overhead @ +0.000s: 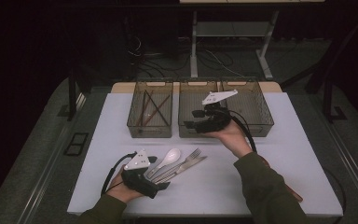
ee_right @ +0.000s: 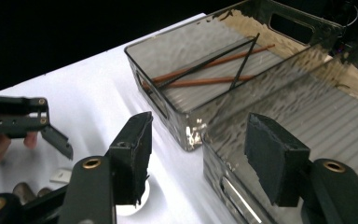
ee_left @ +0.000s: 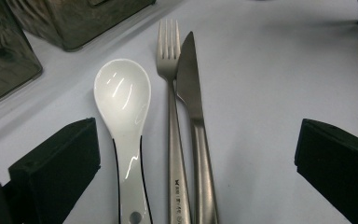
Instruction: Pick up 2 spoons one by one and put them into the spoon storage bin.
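Cutlery straight ahead between wide-open left gripper jaws, long axes along reach: glossy white ceramic spoon by one jaw, brushed-steel fork and knife touching beside it. Farther off, right gripper part-open, nothing held, at ribbed smoky plastic bin; beyond, chopsticks crossed in neighbouring bin.

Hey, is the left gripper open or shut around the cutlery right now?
Open. The left gripper has its jaws spread wide, with the spoon, fork and knife lying untouched between them on the table.
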`<state>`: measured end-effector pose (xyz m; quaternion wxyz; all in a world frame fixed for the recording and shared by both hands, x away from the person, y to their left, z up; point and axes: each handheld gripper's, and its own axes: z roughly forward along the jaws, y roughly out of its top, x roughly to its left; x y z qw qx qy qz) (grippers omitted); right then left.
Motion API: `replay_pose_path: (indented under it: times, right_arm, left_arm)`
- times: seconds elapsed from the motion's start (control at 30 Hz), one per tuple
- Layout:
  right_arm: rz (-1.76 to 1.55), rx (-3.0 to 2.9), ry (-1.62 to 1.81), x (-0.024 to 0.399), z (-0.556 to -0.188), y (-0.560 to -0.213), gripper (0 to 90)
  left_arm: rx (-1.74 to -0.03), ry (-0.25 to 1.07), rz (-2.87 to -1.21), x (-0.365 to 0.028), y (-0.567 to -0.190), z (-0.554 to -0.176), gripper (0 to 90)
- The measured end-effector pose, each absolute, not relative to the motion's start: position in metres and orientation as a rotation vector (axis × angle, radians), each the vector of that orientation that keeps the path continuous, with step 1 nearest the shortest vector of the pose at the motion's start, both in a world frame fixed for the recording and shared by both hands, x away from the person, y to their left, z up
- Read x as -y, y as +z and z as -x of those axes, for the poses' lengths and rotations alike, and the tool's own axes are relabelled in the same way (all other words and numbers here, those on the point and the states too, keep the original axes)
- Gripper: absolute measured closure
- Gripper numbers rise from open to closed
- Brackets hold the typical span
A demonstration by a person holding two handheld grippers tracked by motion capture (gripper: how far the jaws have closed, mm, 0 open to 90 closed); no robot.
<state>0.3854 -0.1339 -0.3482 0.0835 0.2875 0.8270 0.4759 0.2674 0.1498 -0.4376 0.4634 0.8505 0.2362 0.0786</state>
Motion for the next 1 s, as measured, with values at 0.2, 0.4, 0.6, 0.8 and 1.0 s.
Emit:
replay_pose_path:
  times: [0.2, 0.4, 0.6, 0.8, 1.0]
  right_arm:
    - [-0.879, -2.484, 1.428, 0.152, -0.374, -0.356, 35.1]
    - [-0.892, -2.462, 1.474, 0.173, -0.360, -0.366, 30.9]
    - [-0.922, -2.396, 1.434, 0.191, -0.344, -0.373, 22.2]
    - [-0.955, -2.396, 1.428, 0.206, -0.332, -0.387, 18.9]
    - [-0.975, -2.381, 1.439, 0.222, -0.322, -0.394, 18.9]
  left_arm:
    - [-0.594, 0.194, -2.076, -0.150, -0.438, -0.268, 0.0]
    - [-0.596, 0.198, -2.083, -0.150, -0.439, -0.268, 0.0]
    - [-0.599, 0.200, -2.084, -0.151, -0.439, -0.269, 0.0]
    - [-0.614, 0.205, -2.082, -0.152, -0.439, -0.271, 0.0]
    - [-0.613, 0.214, -2.088, -0.153, -0.439, -0.267, 0.0]
